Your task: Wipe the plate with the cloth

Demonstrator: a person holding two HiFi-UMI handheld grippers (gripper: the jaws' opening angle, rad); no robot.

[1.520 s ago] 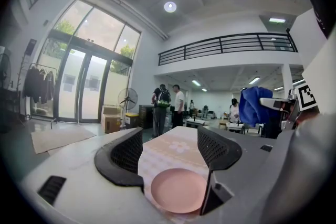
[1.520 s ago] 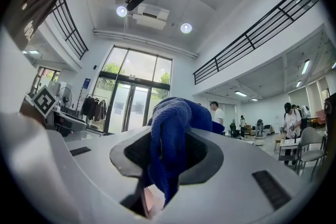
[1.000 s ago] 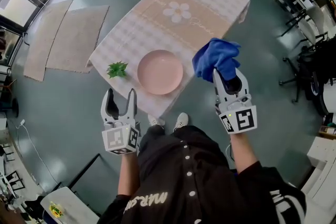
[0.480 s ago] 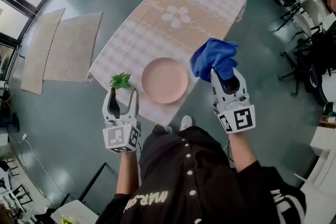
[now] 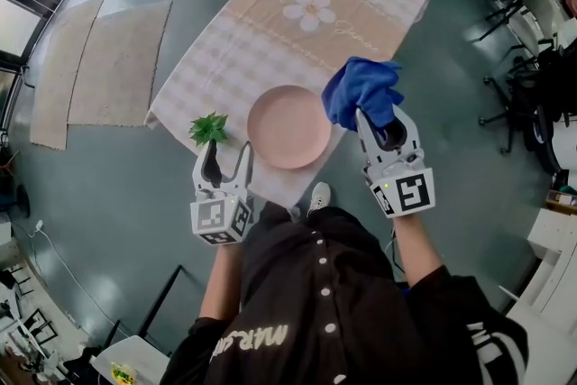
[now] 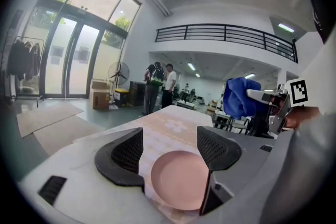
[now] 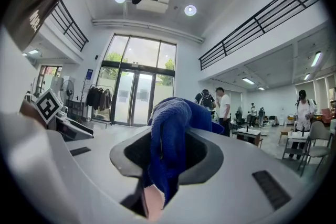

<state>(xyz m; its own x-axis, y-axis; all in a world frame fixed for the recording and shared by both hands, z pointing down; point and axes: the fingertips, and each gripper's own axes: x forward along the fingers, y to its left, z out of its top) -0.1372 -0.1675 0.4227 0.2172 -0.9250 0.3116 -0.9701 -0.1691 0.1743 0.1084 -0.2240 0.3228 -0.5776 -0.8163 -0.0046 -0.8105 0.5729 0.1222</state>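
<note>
The left gripper [image 5: 226,162] hovered at the near edge of the surface, its fingers spread with nothing gripped. The right gripper [image 5: 383,126] had its fingers pinching the blue cloth [image 5: 362,88], raised just right of the pink plate [image 5: 289,126]. The plate lay by the near edge of the checked surface [image 5: 270,41], with a small green plant [image 5: 208,129] to its left.

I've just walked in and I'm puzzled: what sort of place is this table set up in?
Probably a big open workshop or lab hall, not a home: a railed mezzanine runs overhead, tall glass doors face outside, and office chairs stand beside the cloth-covered table.
</note>
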